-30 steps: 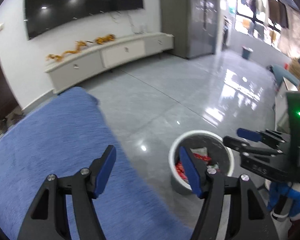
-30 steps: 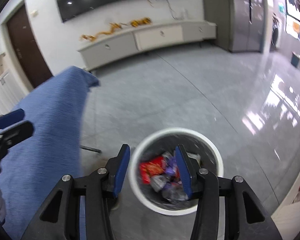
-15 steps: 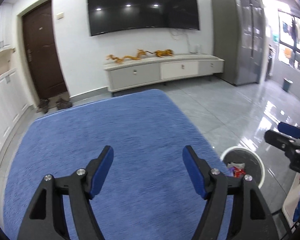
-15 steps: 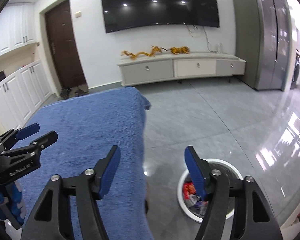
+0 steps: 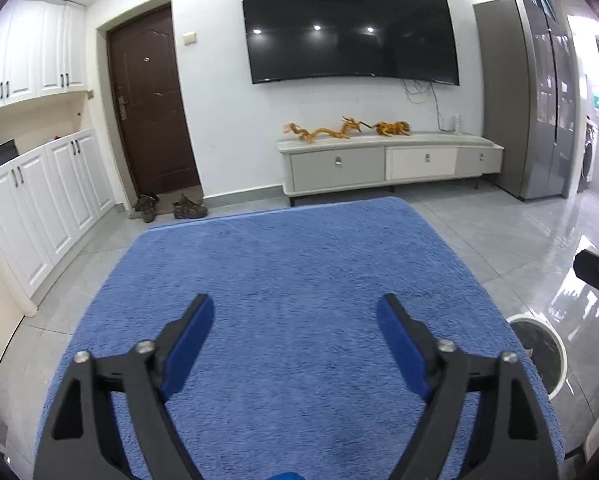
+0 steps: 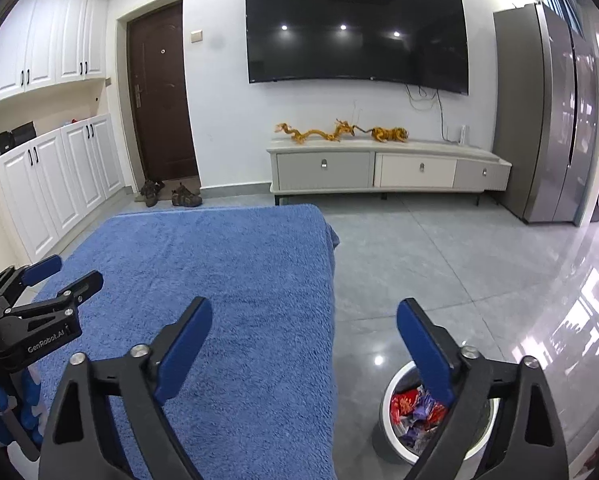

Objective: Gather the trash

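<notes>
A white round trash bin (image 6: pixel 395 384) stands on the floor by the right edge of the blue fuzzy cloth surface (image 6: pixel 219 264). Red and purple wrappers (image 6: pixel 413 410) lie inside it. My right gripper (image 6: pixel 304 308) hovers over the cloth's right edge with its jaws opening and nothing between them; its right finger overlaps the bin. In the left wrist view, my left gripper (image 5: pixel 295 308) hangs above the bare blue cloth (image 5: pixel 299 248), jaws opening and empty. The bin (image 5: pixel 553 360) shows at the lower right there. The left gripper (image 6: pixel 67 274) also appears at the left of the right wrist view.
Ahead, a low white TV cabinet (image 5: pixel 387 160) holding golden dragon figures stands under a wall-mounted TV (image 5: pixel 347 28). A dark door (image 5: pixel 151 100) with shoes (image 5: pixel 187 208) before it and white cupboards (image 5: pixel 47 208) are on the left. A grey fridge (image 6: pixel 547 120) stands on the right, on glossy grey tiles.
Both cameras have swung up and away from the bin toward the blue cloth and the TV wall. Both sets of jaws have widened. The bin has slid to the lower right.
</notes>
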Motion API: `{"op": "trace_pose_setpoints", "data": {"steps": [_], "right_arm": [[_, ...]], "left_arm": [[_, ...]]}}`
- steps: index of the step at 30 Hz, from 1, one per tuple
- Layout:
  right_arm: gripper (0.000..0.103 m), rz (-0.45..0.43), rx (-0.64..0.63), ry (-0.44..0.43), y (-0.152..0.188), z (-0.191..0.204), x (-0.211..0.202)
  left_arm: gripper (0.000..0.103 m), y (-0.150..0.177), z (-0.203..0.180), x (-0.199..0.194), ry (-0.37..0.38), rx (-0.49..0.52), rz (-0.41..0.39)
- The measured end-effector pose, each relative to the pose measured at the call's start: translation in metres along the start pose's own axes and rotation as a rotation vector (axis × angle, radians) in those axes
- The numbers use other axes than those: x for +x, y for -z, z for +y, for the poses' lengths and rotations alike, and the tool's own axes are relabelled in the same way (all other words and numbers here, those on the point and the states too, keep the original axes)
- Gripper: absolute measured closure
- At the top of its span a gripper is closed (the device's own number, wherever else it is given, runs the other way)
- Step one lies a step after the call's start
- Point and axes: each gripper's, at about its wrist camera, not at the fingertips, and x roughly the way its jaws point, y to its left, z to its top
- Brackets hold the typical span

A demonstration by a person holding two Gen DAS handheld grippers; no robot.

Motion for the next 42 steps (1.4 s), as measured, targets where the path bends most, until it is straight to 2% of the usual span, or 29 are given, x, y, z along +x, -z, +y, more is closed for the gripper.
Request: {"op": "trace_pose_setpoints", "data": {"steps": [4, 8, 19, 27, 42], "right_arm": [[0.004, -0.013, -0.011, 0.013, -0.001, 0.006, -0.004], [0.001, -0.021, -0.015, 0.024, 0.0, 0.011, -0.009], [0.0, -0.053, -0.034, 0.083, 0.007, 0.02, -0.032], [0.0, -0.067, -0.014, 0.111, 0.011, 0.005, -0.047], [0.0, -0.046, 0.024, 0.131, 0.017, -0.016, -0.041]], "left_arm": [[0.011, 0.001, 0.013, -0.006, -0.013, -0.021, -0.017], [0.0, -0.001, 0.017, -0.017, -0.02, -0.053, -0.053], [0.0, -0.003, 0.011, -0.034, 0.016, -0.059, -0.088], [0.0, -0.002, -0.014, -0.043, 0.069, -0.005, -0.108], [0.0, 0.0, -0.03, -0.042, 0.086, 0.041, -0.117]]}}
